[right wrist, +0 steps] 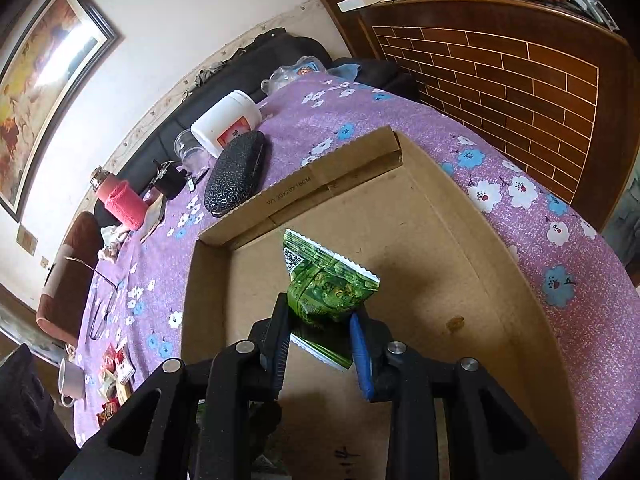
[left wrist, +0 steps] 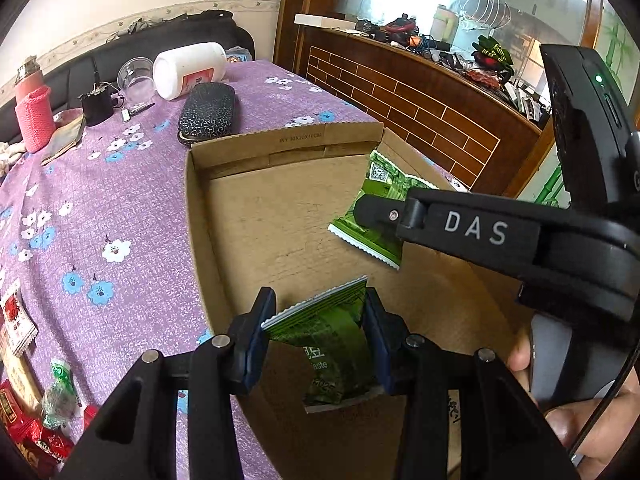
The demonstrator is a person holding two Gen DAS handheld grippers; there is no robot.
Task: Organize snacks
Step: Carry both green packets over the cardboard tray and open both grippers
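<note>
Left gripper clamped on dark green snack packet; right gripper clamped on light green snack packet; both over cardboard box.

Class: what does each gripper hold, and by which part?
Left gripper: dark green packet, pinched across its middle. Right gripper: light green packet, pinched near its lower end.

Two green snack packets: a dark one and a brighter one, both above one open cardboard box. One gripper on the left, one gripper on the right. On the purple-clothed worktop: one white jar lying on its side, one clear cup, one black patterned case, one pink-sleeved bottle. A cluster of red sachets lies at the corner; their number I cannot tell. One white mug.
</note>
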